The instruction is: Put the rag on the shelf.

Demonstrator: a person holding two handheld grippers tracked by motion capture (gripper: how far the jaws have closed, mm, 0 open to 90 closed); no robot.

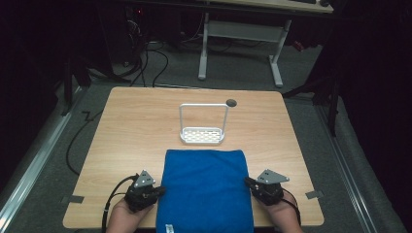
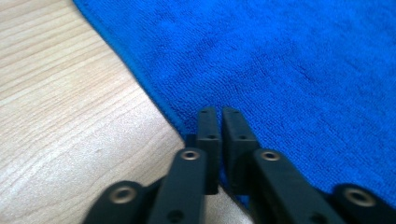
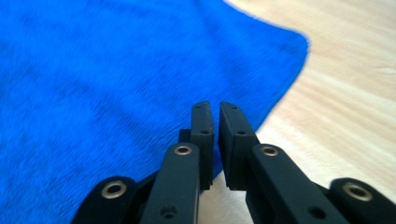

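Blue towel (image 1: 204, 191) lay flat at table's (image 1: 126, 131) near edge w/ small white tag (image 1: 169, 228), writing unreadable. Left gripper (image 1: 156, 192) & right gripper (image 1: 248, 182) sat at its side edges, jaws nearly together, gripping nothing. White rack (image 1: 202, 135) stood just beyond.

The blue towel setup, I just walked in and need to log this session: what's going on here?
A person holds a gripper in each hand at a wooden table. The left gripper and right gripper sit at opposite side edges of a blue towel lying flat. Both sets of jaws look nearly closed at the towel's edges; whether they pinch cloth is unclear. A white rack stands beyond the towel.
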